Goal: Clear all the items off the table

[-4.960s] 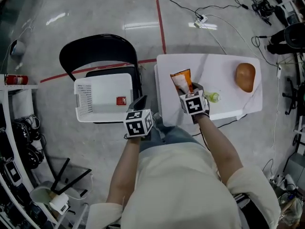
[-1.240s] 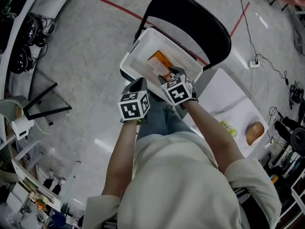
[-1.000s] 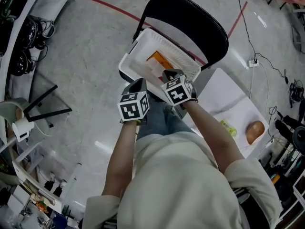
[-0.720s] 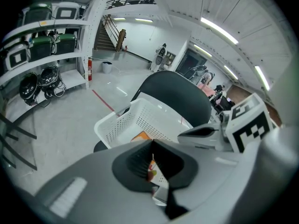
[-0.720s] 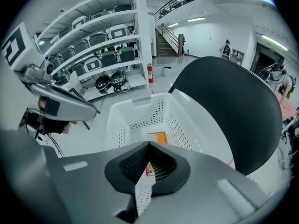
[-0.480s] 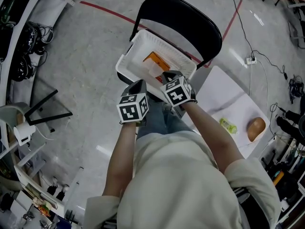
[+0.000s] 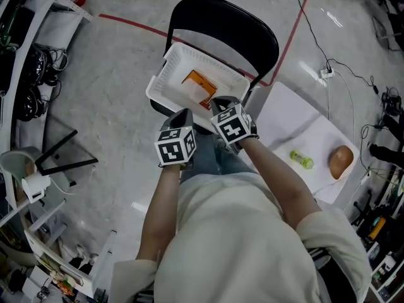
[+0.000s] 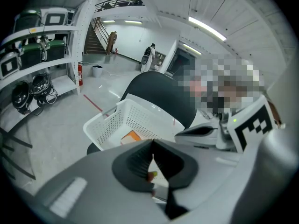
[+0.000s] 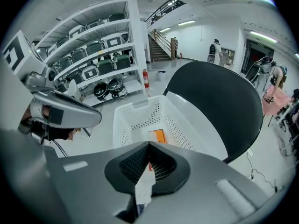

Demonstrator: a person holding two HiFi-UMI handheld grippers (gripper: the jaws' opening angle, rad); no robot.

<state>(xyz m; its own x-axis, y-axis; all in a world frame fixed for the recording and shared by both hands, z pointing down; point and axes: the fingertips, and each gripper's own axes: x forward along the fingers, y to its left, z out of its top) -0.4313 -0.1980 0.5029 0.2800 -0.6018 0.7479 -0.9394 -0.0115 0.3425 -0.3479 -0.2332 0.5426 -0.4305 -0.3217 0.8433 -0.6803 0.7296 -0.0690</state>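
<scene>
Drawing back from the white basket (image 7: 160, 74) since a second ago, the left hand-held gripper (image 7: 184, 114) and right hand-held gripper (image 7: 219, 101) are both keeping their jaws pressed together on nothing.
The right hand-held gripper is covering the basket's near corner, hiding whatever is lying there; an orange snack packet (image 7: 198, 88) is lying in the part that shows, atop the black chair (image 7: 227, 24). The person's right arm (image 7: 278, 182) is hiding the table (image 7: 284, 115) edge, where a green bottle (image 7: 301, 160) and brown bun (image 7: 341, 161) are lying apart.
</scene>
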